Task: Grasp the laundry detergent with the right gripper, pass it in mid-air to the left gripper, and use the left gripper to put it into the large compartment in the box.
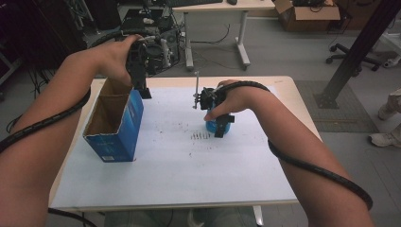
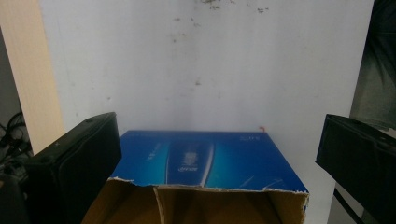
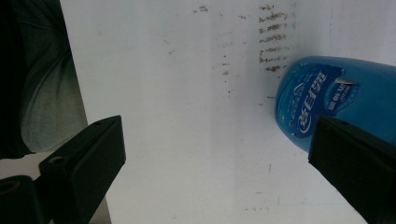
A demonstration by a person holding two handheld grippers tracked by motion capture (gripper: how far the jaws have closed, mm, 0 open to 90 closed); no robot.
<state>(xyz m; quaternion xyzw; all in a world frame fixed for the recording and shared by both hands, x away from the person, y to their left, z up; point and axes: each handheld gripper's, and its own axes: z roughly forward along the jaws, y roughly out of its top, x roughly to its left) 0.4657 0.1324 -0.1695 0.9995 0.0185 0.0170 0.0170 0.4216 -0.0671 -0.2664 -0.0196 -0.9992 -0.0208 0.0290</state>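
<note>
A blue cardboard box (image 1: 116, 125) stands upright on the left of the white table top (image 1: 179, 161), its top torn open and brown inside. My left gripper (image 1: 143, 91) hovers over the box's far right corner. In the left gripper view the jaws of that gripper (image 2: 219, 158) stand wide apart above the box (image 2: 210, 161), touching nothing. A blue bottle (image 1: 215, 126) stands near the table's middle. My right gripper (image 1: 221, 130) is open right beside it. In the right gripper view the bottle (image 3: 327, 98) sits by the right jaw of the gripper (image 3: 219, 163), outside the gap.
Dark scuff marks (image 1: 201, 135) dot the white sheet left of the bottle. Behind the table are a desk (image 1: 217, 7), computer gear on the floor (image 1: 156, 28), a cardboard carton (image 1: 307, 14) and an office chair base (image 1: 352, 59). A black post (image 1: 359, 47) rises at right.
</note>
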